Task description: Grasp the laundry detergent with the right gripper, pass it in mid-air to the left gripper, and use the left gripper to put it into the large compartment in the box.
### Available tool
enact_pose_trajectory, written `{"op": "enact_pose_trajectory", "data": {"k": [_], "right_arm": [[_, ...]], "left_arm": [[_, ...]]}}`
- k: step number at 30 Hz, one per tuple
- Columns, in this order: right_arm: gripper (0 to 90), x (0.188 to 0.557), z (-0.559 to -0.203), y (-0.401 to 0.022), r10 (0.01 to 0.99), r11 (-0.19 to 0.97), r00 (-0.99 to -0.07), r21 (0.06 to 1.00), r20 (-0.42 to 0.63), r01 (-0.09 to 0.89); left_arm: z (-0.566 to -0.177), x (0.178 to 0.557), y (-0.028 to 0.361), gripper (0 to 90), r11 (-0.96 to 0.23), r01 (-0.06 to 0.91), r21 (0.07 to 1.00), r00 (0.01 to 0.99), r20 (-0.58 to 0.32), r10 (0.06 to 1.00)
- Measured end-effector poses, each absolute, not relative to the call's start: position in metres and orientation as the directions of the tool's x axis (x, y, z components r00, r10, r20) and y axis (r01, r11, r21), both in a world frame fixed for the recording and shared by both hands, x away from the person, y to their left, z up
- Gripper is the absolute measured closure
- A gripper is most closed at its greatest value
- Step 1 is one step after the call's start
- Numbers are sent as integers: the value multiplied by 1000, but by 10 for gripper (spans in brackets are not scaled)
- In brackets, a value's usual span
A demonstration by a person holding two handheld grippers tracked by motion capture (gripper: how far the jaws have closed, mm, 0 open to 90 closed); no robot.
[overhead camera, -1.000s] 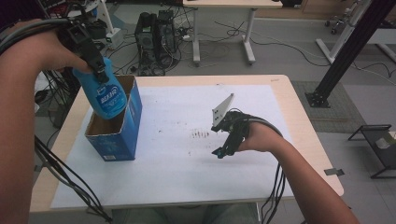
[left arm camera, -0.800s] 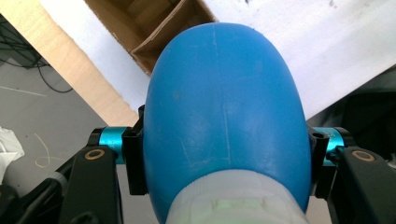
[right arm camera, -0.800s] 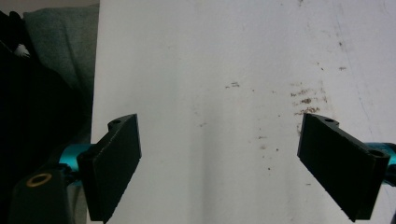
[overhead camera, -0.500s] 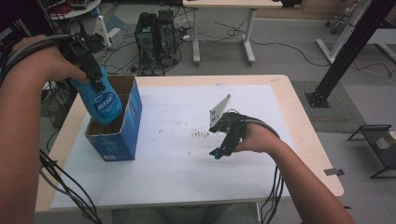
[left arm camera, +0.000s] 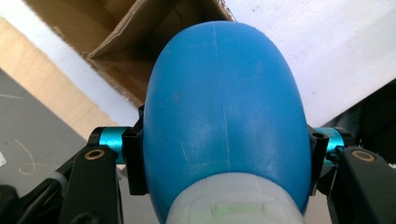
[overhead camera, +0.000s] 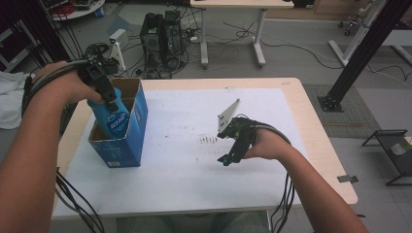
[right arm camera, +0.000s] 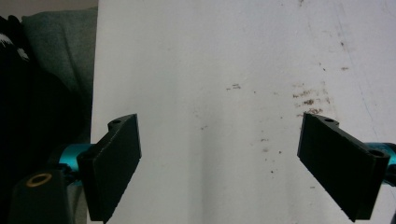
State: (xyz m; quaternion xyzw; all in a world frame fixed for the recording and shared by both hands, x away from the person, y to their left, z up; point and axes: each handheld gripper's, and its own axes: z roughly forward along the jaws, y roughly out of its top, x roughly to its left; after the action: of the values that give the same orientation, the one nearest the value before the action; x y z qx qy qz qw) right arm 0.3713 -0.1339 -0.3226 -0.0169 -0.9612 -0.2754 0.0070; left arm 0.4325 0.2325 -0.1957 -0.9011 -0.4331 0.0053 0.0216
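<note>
A blue plastic bottle with a white label is partway down inside the blue cardboard box at the table's left. My left gripper is shut on the bottle near its neck; in the left gripper view both pads press the bottle from either side, above the box's brown interior. At mid-table my right gripper rests low over the white sheet, tips toward the person. Its jaws stand wide apart in the right gripper view, with nothing between them.
A white sheet with small dark smudges covers most of the wooden table. Cables trail from both hands off the near edge. Beyond the table stand computer towers, another desk and a black frame post.
My left gripper has lowered the bottle deeper into the box. The right gripper has stayed where it was.
</note>
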Motion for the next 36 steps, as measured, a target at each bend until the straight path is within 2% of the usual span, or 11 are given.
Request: {"op": "enact_pose_trajectory", "data": {"k": [4,8,9,10,11,35,36], "right_arm": [[126,371,-323,-134,26,849,-999,527,25,35],[126,371,-323,-134,24,850,-999,527,25,33],[125,375,-325,-133,-28,834,-1000,550,-12,-30],[126,371,-323,-133,28,848,-999,528,25,37],[126,370,-323,-133,40,853,-998,519,39,55],[126,371,-331,-131,38,851,-998,522,45,56],[126,371,-332,-131,37,851,-998,523,44,55]], "left_arm": [[-209,433,234,379,-613,789,-28,614,4,790],[-218,437,239,379,-653,754,-75,654,-3,756],[-224,436,238,379,-636,769,-59,637,1,771],[-228,436,238,379,-636,770,-57,637,-3,771],[-230,437,239,379,-645,762,-66,646,-8,764],[-286,443,238,378,-670,736,-99,672,-21,741],[-288,442,238,378,-659,749,-73,660,-19,751]]}}
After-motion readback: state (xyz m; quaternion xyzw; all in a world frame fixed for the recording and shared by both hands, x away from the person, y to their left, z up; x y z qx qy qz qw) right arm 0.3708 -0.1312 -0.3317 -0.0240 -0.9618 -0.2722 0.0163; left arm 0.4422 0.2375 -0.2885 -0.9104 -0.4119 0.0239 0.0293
